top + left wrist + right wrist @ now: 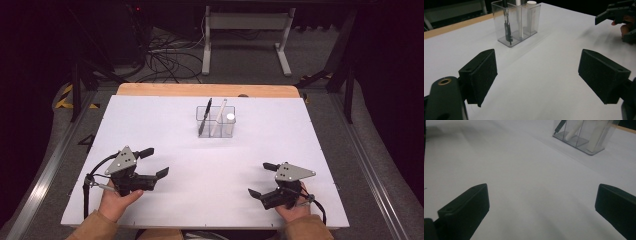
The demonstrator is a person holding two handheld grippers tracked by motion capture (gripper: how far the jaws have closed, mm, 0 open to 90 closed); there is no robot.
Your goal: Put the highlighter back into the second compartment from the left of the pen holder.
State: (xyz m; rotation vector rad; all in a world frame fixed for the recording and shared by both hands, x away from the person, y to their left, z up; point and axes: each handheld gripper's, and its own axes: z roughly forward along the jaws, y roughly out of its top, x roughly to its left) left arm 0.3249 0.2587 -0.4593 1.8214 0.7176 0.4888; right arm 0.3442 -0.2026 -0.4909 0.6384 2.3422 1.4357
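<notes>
Fingers (482, 75) spread wide; clear organizer (216, 121) unlabelled.

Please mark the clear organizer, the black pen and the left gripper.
clear organizer (216, 131), high view, front wall.
black pen (205, 117), high view, mid-barrel, leaning in the left compartment.
left gripper (156, 162), high view, midway between its open fingers.

Lab test bench, white-covered table (150, 130), tangled floor cables (165, 62), metal stand (245, 30)

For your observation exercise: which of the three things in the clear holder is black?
The pen in the holder's left compartment, seen from above. The stick and short cylinder beside it are both white.
</notes>
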